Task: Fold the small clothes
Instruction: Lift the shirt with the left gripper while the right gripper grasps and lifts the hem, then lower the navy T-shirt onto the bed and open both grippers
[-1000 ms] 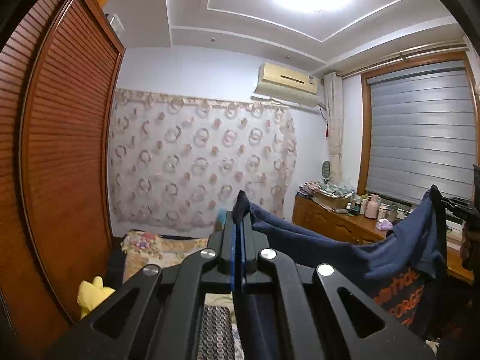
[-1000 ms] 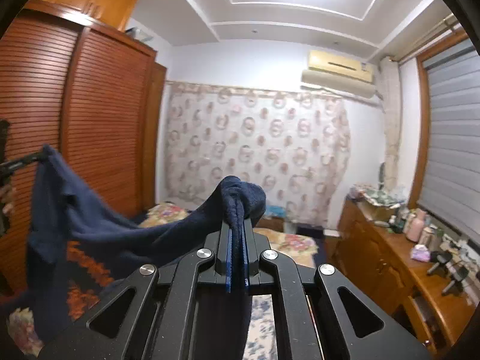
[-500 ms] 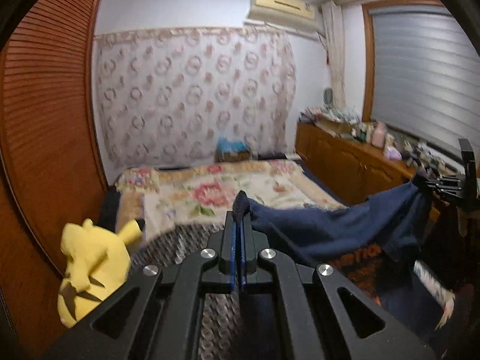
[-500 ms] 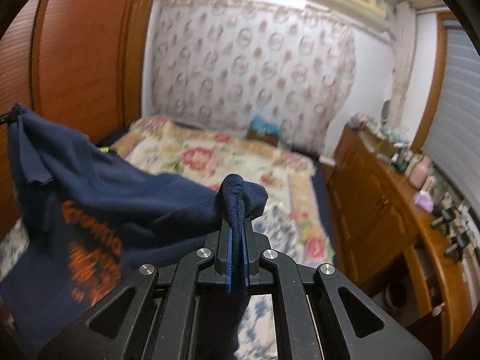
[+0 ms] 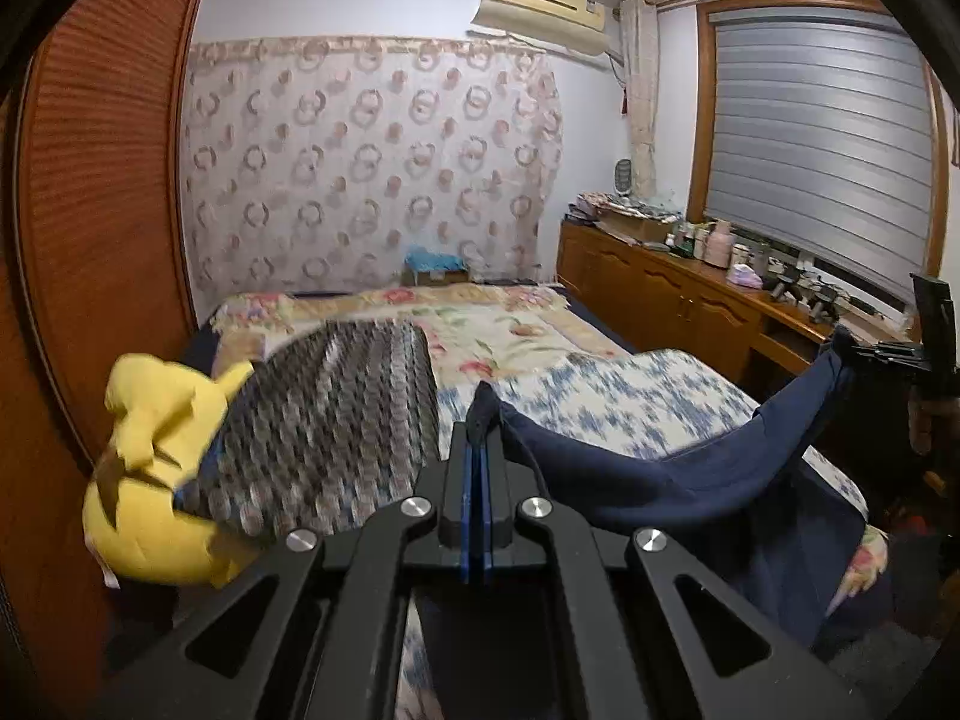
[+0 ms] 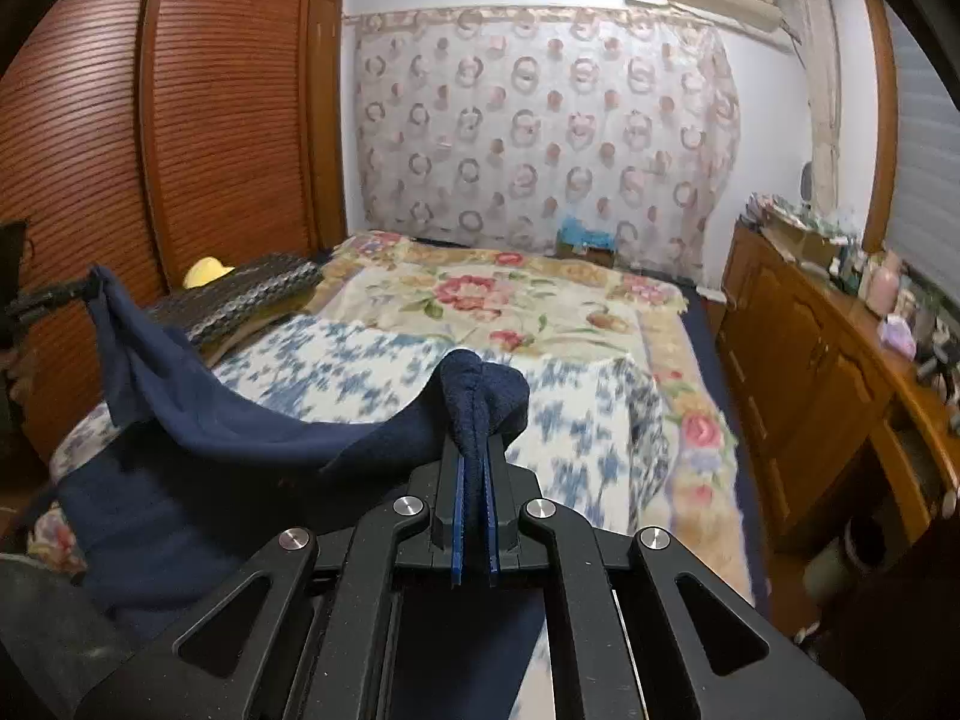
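A navy garment (image 5: 690,468) is held stretched above the bed (image 6: 540,312), clamped at one corner by the left tool (image 5: 478,456) and at the other by the right tool (image 6: 477,450). Its lower part is draped over the bed's near edge, beside a yellow plush toy (image 5: 150,468)

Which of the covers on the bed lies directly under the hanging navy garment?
The blue-and-white patterned cover, nearest the claws; the rose-flowered blanket lies farther back.

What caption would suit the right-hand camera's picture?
Right gripper shut on a navy garment, stretched across to the left gripper above a floral bed.
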The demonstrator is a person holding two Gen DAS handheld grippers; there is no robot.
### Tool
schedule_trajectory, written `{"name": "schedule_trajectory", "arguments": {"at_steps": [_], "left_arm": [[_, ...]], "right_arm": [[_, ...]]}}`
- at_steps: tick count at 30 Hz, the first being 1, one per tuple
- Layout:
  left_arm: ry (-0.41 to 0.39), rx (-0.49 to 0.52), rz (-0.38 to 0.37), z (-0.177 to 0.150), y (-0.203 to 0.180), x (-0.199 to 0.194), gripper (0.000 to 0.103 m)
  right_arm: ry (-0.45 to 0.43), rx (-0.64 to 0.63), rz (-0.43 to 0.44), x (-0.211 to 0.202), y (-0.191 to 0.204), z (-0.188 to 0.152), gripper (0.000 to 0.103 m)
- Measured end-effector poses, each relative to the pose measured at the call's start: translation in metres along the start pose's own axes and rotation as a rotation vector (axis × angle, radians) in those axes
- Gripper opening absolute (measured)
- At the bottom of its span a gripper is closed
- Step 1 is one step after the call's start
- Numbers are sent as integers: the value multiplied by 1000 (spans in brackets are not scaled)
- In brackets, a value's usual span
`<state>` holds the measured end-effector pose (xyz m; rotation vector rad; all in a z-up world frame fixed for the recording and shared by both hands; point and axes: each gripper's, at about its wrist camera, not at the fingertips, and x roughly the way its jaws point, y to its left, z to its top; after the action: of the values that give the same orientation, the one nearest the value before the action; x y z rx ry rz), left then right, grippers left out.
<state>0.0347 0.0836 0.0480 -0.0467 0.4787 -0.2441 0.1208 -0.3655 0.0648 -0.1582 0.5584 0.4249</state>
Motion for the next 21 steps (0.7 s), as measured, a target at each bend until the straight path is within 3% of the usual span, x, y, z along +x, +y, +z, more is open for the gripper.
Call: {"name": "schedule_trajectory", "arguments": {"at_steps": [6,13,15,17,21], "left_arm": [[1,-38,-23,-24,-1,-29,0],[111,-22,-10,-55,-1,-25,5],[125,-20,3,-59,1,-24,15],[120,-27,0,-60,2,-27,36],[121,-21,8,-57,4,-24,56]], "right_arm": [[51,20,22,-27,3,-32,2],[148,-9,-9,-21,13,-57,3],[159,-6,-16,-18,13,-61,8],[154,-4,-19,-18,13,-60,12],[137,-8,-40,-17,12,-55,28]]}}
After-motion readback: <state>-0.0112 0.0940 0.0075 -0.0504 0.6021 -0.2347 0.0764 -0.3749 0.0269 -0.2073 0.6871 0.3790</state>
